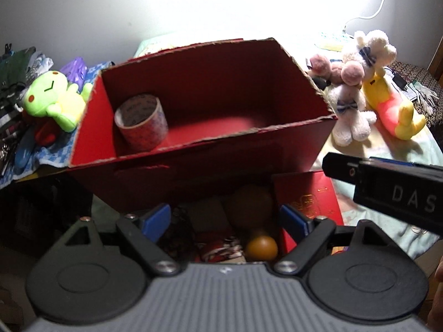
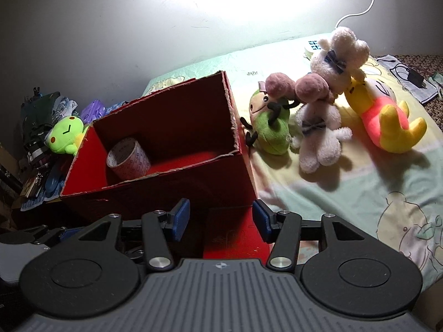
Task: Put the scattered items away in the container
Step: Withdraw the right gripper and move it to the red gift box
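Note:
A red cardboard box (image 1: 277,149) (image 2: 210,177) stands open on the bed with a roll of tape (image 1: 141,123) (image 2: 128,160) inside at its left. Right of the box lie a white bear (image 1: 351,110) (image 2: 321,138), a yellow and pink plush (image 1: 393,108) (image 2: 384,116) and a green avocado plush (image 2: 270,127). A lime green frog plush (image 1: 52,96) (image 2: 66,135) lies left of the box. My left gripper (image 1: 224,221) is open and empty, low in front of the box. My right gripper (image 2: 220,221) is open and empty at the box's near right corner.
Clothes and clutter (image 1: 13,83) are piled at the far left. A red flap or card (image 1: 313,193) lies before the box, with two brown balls (image 1: 261,246) in shadow. The right gripper's body (image 1: 387,185) shows at right. A white cable (image 2: 368,0) hangs on the wall.

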